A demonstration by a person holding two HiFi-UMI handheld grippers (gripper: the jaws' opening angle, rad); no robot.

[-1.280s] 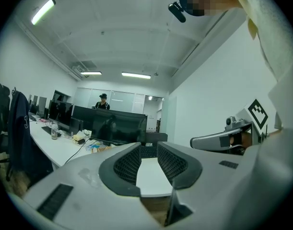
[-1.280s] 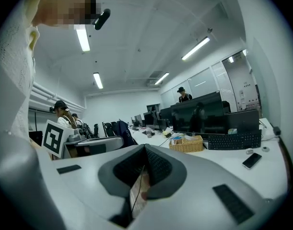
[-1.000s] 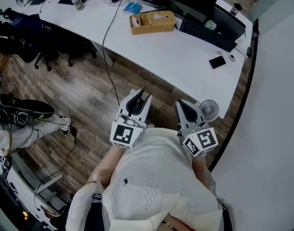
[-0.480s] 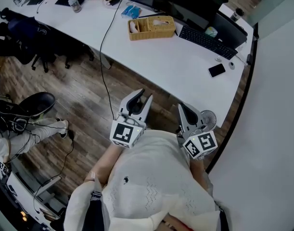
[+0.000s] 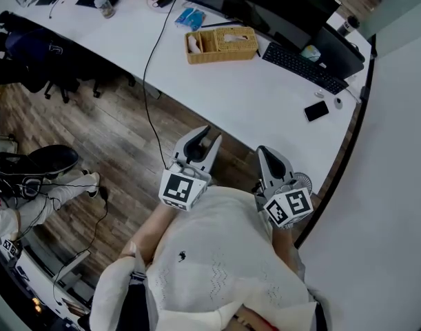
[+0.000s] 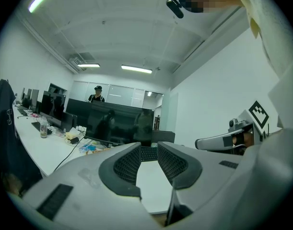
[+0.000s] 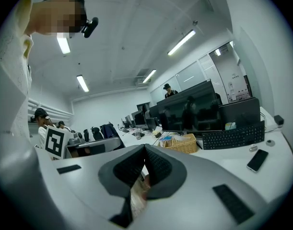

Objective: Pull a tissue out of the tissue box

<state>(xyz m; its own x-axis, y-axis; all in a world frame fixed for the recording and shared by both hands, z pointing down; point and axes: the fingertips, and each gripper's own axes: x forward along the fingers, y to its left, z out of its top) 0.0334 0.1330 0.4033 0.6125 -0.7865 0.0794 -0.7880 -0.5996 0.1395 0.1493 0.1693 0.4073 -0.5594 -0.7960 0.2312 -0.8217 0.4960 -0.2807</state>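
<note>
The tissue box (image 5: 224,43) is sitting on the white desk (image 5: 258,102), far from both grippers, near the desk's back part in front of the dark monitor (image 5: 265,5). It is a woven box and its long axis is running almost left to right in the head view, slightly tilted. Its slot is facing up on the right half. Something pale is showing in the slot, probably a tissue, but it is too small to tell for sure. The left half is looking like an open compartment, and I cannot make out what is lying in it.

The left gripper (image 5: 210,135) is holding its jaws spread, with nothing between them; through the gap only the desk and the keyboard (image 5: 303,67) are showing. The right gripper (image 5: 264,152) is keeping its jaw tips pressed together, pinching nothing. Both are hanging over the wooden floor, before the desk edge.

A small fan (image 5: 303,182) is partly hiding behind the right gripper. The monitor is being cut off by the top edge.

I am counting one tissue box, one keyboard, one phone (image 5: 316,111), one fan, one black cable (image 5: 151,54) and two grippers.
</note>
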